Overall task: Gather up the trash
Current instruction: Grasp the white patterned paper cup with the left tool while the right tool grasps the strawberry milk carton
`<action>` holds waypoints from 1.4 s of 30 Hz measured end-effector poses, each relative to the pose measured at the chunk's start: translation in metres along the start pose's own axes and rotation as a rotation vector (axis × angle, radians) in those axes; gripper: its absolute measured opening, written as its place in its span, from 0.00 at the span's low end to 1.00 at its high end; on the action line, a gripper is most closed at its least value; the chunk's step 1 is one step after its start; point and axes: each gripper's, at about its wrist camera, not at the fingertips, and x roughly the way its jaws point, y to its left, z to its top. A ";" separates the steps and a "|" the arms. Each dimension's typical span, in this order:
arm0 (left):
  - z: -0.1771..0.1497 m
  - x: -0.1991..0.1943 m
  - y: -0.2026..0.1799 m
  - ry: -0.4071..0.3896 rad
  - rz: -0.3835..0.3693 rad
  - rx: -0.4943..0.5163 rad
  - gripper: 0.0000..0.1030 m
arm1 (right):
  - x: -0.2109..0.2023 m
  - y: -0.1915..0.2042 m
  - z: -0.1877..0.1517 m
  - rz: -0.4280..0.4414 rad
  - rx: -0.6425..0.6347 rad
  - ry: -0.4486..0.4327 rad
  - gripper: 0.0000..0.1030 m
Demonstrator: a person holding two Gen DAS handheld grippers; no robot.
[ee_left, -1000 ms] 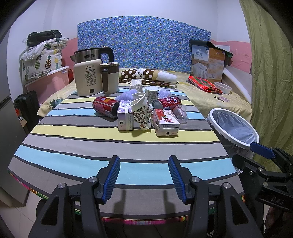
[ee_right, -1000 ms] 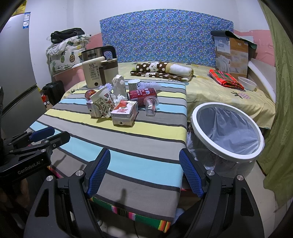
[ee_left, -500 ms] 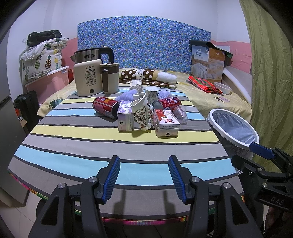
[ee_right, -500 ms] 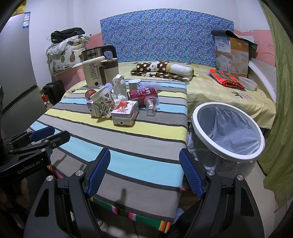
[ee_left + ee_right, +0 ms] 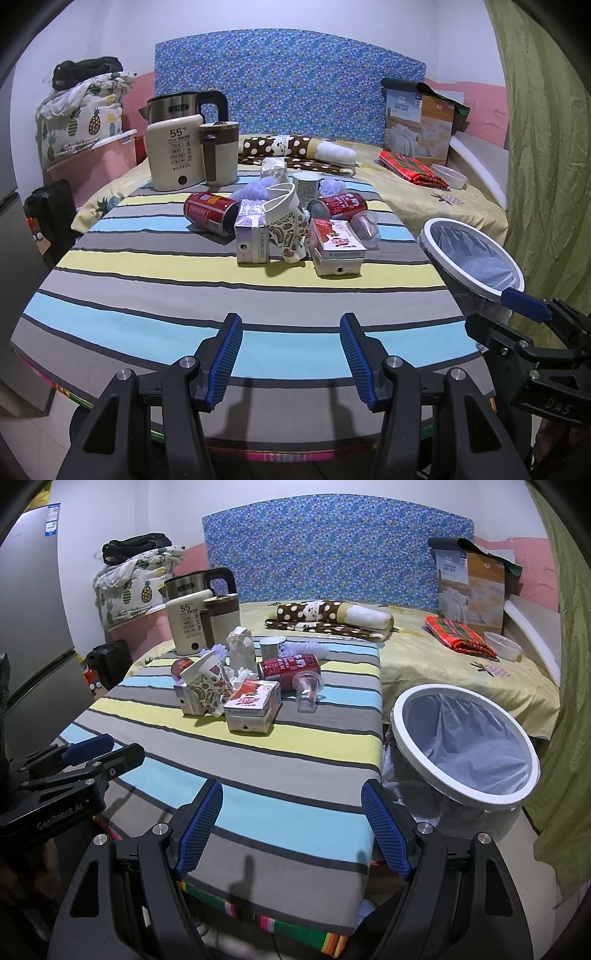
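The left gripper (image 5: 291, 354) hung above the near edge of the striped cloth-covered worktop (image 5: 147, 266), its 2 blue-padded fingers (image 5: 225, 356) apart with nothing between them. The right gripper (image 5: 291, 830) hung over the near right corner of the same worktop, its fingers likewise apart and empty.

The trash lay clustered at the centre of the worktop, well apart from both grippers:
- 1 red drink can on its side (image 5: 210, 212) at the left of the cluster.
- 1 purple-and-white carton (image 5: 251, 236), upright, just beside that can.
- 1 crushed patterned paper cup (image 5: 286, 225), leaning against the purple carton.
- 1 red-and-white carton lying flat (image 5: 338, 245) at the front right.
- 1 second red can on its side (image 5: 341, 205) behind that carton.
- 1 clear plastic cup on its side (image 5: 307, 692) at the right of the cluster.

A white-rimmed waste bin with a pale liner (image 5: 465, 744) stood on the floor just beside the right edge of the worktop. A cream kettle base marked 55 (image 5: 173, 155) stood at the far left corner.
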 end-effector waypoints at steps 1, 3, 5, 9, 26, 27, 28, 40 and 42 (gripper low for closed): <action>0.000 0.002 0.001 0.002 0.001 -0.003 0.53 | 0.002 -0.001 0.001 0.001 0.002 0.002 0.76; 0.001 0.007 0.005 0.007 0.006 -0.008 0.53 | 0.005 -0.002 0.003 0.003 0.003 0.006 0.76; 0.005 0.014 0.009 0.014 0.012 -0.010 0.53 | 0.011 -0.002 0.007 0.007 0.004 0.010 0.76; 0.015 0.027 0.016 0.017 0.025 -0.015 0.53 | 0.021 -0.003 0.014 0.018 0.003 0.016 0.76; 0.079 0.088 0.021 -0.041 -0.027 0.038 0.53 | 0.060 -0.007 0.037 0.057 0.018 0.060 0.76; 0.082 0.093 0.020 -0.038 -0.032 0.044 0.53 | 0.061 -0.008 0.036 0.056 0.019 0.065 0.76; 0.083 0.096 0.020 -0.036 -0.038 0.050 0.53 | 0.063 -0.009 0.037 0.056 0.021 0.069 0.76; 0.087 0.107 0.016 -0.032 -0.155 0.092 0.24 | 0.074 -0.008 0.041 0.055 0.020 0.093 0.76; 0.086 0.103 0.017 -0.040 -0.169 0.092 0.20 | 0.076 -0.006 0.041 0.057 0.016 0.097 0.76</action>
